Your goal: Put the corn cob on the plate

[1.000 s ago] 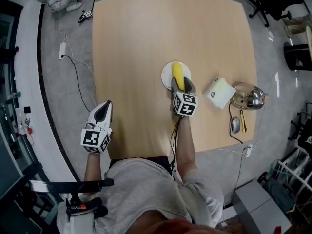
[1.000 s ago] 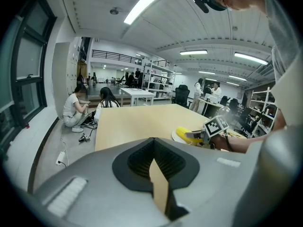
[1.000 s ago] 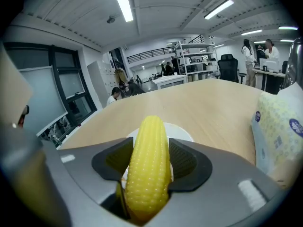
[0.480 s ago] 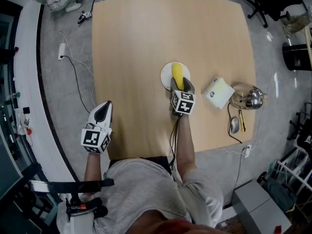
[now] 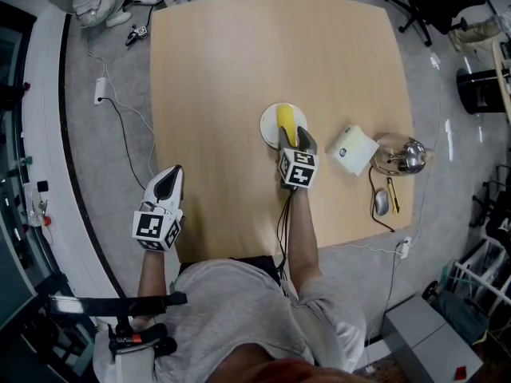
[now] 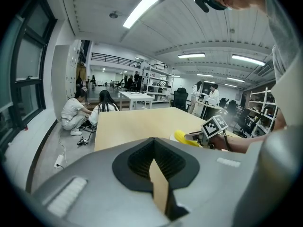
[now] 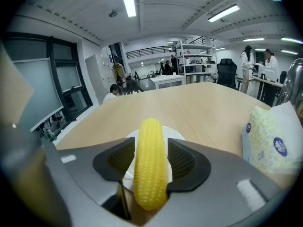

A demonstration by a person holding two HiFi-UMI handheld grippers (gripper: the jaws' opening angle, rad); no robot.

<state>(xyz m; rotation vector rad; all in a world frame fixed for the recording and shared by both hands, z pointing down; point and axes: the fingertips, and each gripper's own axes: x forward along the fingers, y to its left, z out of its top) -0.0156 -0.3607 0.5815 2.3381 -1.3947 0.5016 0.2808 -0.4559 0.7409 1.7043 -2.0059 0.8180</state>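
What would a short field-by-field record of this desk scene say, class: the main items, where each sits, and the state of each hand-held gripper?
table: pale wood, seen from above
plate: white, round, near the table's middle
corn cob: yellow, over the plate, near end between the right jaws
right hand-held gripper: jaws have just been closing a little; pads against the cob's sides
left hand-held gripper: jaws together, empty, by the table's left edge
tissue pack: right of the plate, apart from it
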